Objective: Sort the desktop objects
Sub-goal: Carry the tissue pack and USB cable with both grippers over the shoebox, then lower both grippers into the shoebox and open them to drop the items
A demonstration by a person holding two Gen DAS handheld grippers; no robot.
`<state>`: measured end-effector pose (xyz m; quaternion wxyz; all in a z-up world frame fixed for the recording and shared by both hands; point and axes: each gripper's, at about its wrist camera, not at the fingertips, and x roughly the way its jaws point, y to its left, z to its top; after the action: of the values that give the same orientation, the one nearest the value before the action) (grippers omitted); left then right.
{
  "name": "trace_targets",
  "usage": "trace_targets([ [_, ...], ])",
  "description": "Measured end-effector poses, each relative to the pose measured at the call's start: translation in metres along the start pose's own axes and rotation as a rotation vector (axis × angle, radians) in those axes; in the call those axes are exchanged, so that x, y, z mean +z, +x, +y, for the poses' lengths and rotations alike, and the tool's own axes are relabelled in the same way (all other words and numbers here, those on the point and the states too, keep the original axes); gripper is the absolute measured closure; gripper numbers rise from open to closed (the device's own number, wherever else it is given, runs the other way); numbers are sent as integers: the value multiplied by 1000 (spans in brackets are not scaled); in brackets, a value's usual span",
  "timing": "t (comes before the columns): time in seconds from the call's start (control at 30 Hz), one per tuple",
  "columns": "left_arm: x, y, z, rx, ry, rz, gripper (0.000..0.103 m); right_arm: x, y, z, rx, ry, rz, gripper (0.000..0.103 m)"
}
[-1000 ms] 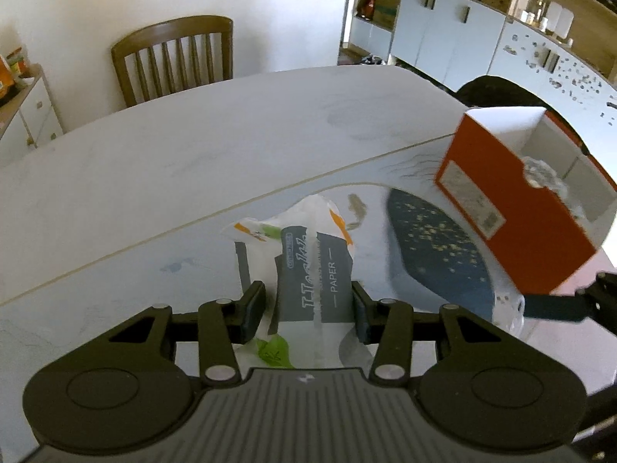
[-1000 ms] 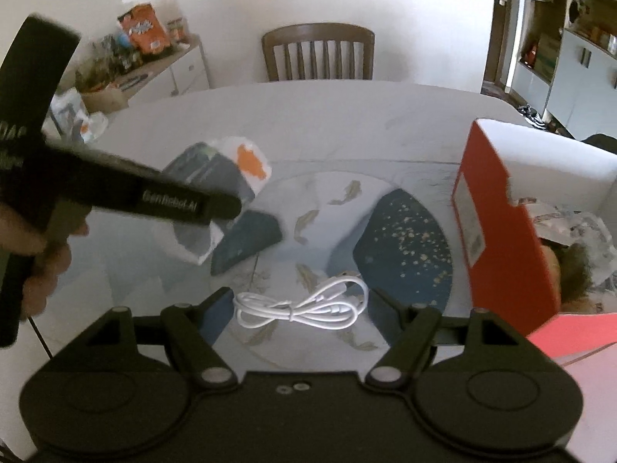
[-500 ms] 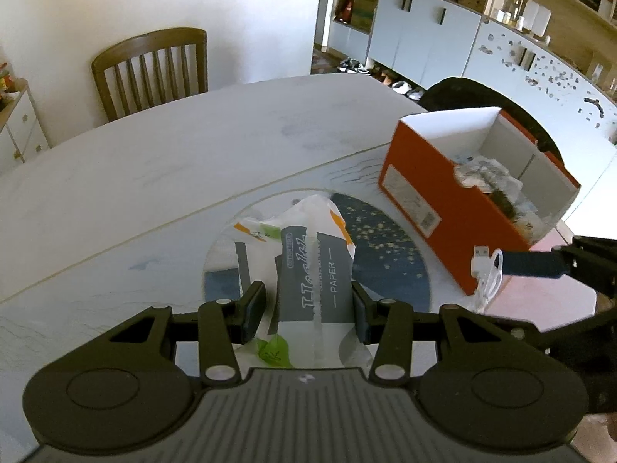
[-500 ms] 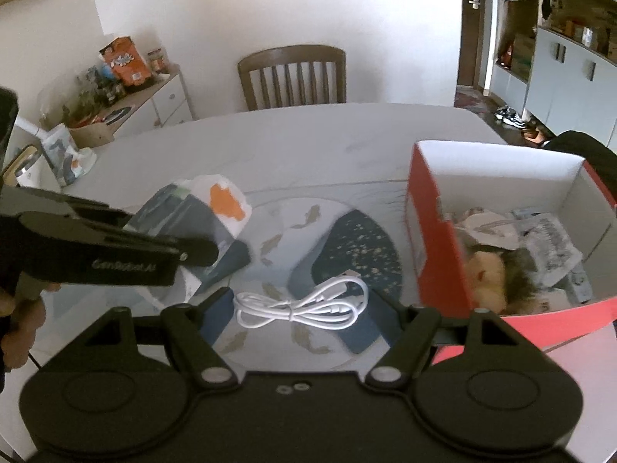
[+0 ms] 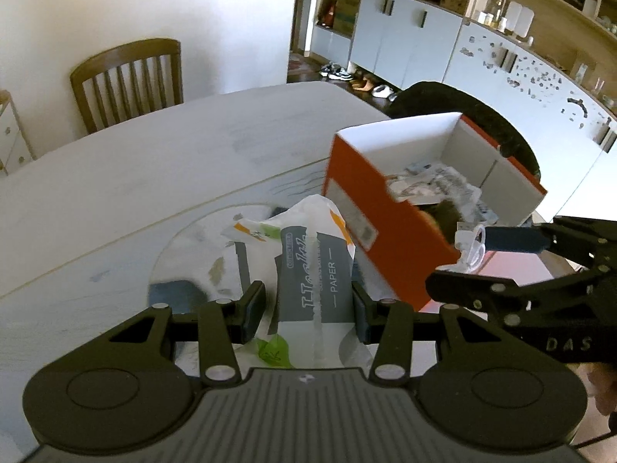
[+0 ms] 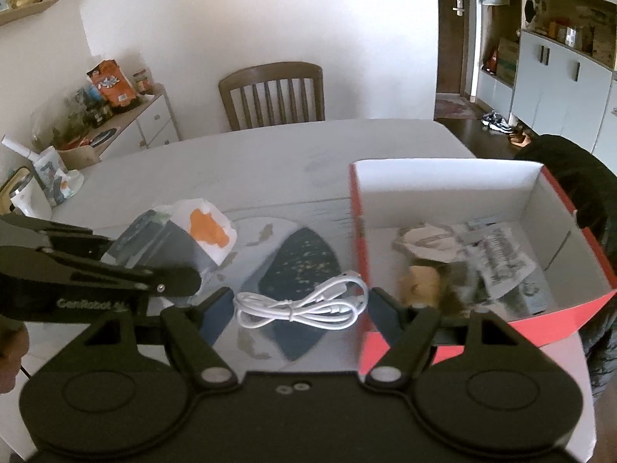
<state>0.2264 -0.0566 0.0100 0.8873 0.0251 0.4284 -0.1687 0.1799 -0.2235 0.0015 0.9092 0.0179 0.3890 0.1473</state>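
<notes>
Broadly, the table fills both of my views, pale and marbled, with a round glass mat painted in dark blue and small fish lying on it near me. A wooden chair stands at the far edge, at twelve o'clock in the right wrist view, and a white sideboard cluttered with packets sits at about ten o'clock.

Next in size is the orange box, open-topped and white inside, at three o'clock in the right view and two o'clock in the left. Crumpled paper and other bits already lie on its floor.

My left gripper is closed on a tissue pack, grey and white with PAPER printed on it; the pads press it from both sides and it is lifted off the mat, just left of the box's near wall.

My right gripper stands fairly wide with a coiled white cable stretched between the fingers, one end against each pad, so it is gripped lengthwise. From the left wrist view the cable's loop hangs at the box's near corner.
</notes>
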Motion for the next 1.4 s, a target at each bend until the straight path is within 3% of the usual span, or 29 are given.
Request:
trace_targets([
  [1.03, 74, 68, -150, -45, 119, -5, 58, 0, -23, -175, -68, 53, -29, 28],
  [1.4, 105, 102, -175, -63, 130, 29, 58, -1, -10, -200, -80, 22, -1, 28],
])
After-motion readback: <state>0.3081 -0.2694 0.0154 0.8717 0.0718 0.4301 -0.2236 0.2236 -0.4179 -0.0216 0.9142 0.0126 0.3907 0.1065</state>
